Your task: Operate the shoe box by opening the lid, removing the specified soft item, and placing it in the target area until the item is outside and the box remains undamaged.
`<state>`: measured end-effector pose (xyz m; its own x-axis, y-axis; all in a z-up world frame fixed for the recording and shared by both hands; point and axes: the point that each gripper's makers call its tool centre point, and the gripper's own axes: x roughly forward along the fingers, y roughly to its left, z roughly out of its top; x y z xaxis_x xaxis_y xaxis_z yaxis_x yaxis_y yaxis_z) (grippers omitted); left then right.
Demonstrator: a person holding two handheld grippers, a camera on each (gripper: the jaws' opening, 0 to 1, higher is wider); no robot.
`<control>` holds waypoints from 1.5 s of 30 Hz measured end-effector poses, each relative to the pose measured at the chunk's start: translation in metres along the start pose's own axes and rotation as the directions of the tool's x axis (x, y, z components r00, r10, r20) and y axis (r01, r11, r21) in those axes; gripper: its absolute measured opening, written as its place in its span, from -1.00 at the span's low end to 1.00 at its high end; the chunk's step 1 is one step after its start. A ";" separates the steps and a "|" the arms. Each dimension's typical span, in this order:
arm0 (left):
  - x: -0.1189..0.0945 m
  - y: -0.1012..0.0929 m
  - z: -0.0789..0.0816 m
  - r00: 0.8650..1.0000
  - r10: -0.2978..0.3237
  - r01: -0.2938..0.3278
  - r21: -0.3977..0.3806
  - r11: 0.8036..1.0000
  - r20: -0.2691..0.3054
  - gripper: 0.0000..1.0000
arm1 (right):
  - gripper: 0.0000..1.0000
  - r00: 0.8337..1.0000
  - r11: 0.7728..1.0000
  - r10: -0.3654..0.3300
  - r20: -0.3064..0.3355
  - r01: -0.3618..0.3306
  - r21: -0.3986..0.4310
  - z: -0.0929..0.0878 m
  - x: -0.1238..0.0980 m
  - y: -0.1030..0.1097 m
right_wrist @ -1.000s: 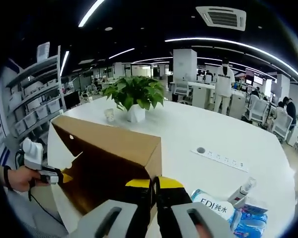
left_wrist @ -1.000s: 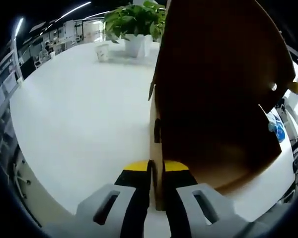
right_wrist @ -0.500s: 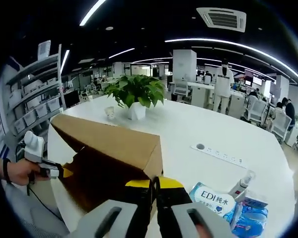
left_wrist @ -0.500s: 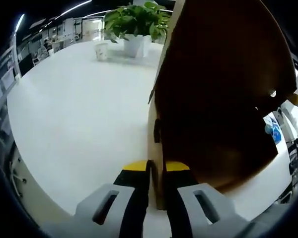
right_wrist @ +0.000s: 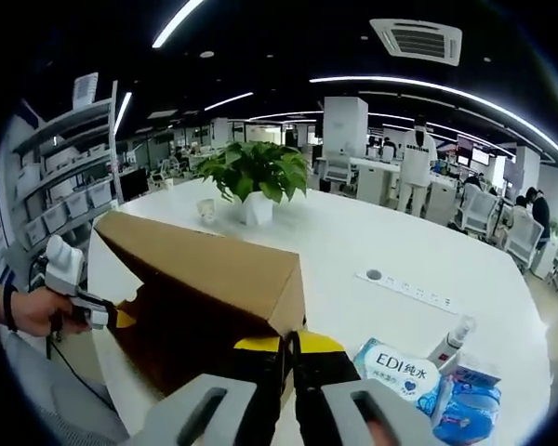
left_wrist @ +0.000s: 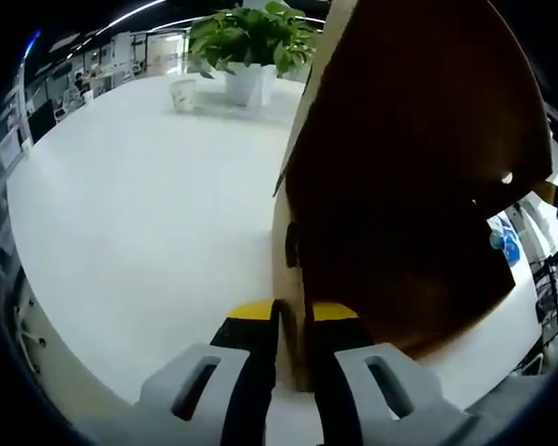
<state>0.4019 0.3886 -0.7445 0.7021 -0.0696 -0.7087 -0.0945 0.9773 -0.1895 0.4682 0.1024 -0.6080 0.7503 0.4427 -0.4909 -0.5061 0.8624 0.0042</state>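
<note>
The brown cardboard shoe box lid (left_wrist: pixel 409 167) is held up over the white table, its dark hollow side facing the left gripper view. My left gripper (left_wrist: pixel 290 318) is shut on the lid's thin edge, one yellow-tipped jaw on each side of the wall. In the right gripper view the lid (right_wrist: pixel 205 274) stretches from the left to the centre. My right gripper (right_wrist: pixel 290 346) is shut on its near corner. At the far end, the left gripper (right_wrist: pixel 107 316) clamps the other edge, held by a person's hand (right_wrist: pixel 28 311).
A potted plant (right_wrist: pixel 256 177) and a paper cup (right_wrist: pixel 205 212) stand at the table's far side. A power strip (right_wrist: pixel 414 290), a spray bottle (right_wrist: pixel 454 342), a tissue pack (right_wrist: pixel 400 367) and a blue pack (right_wrist: pixel 460 409) lie to the right. People and desks fill the background.
The lid has tilted slightly between the two grippers and both views have shifted a little. Both grips on the lid are unchanged.
</note>
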 end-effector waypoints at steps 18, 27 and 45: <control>-0.004 -0.004 -0.002 0.998 -0.056 0.056 0.010 0.998 -0.010 -0.73 | -1.00 1.000 0.999 0.000 -0.016 0.001 0.039 -0.016 -0.005 0.004; -0.011 -0.004 0.004 0.996 -0.085 0.085 0.038 0.996 0.006 -0.76 | -0.99 1.000 0.998 -0.004 -0.025 0.006 0.060 -0.023 -0.006 0.006; -0.023 -0.005 0.007 0.995 -0.100 0.098 0.079 0.992 0.018 -0.76 | -0.96 0.999 0.995 0.000 -0.052 0.005 0.097 -0.042 -0.007 0.009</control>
<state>0.3915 0.3869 -0.7226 0.7205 -0.1631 -0.6740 0.0308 0.9785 -0.2038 0.4406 0.0962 -0.6414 0.7273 0.4298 -0.5351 -0.4589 0.8843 0.0865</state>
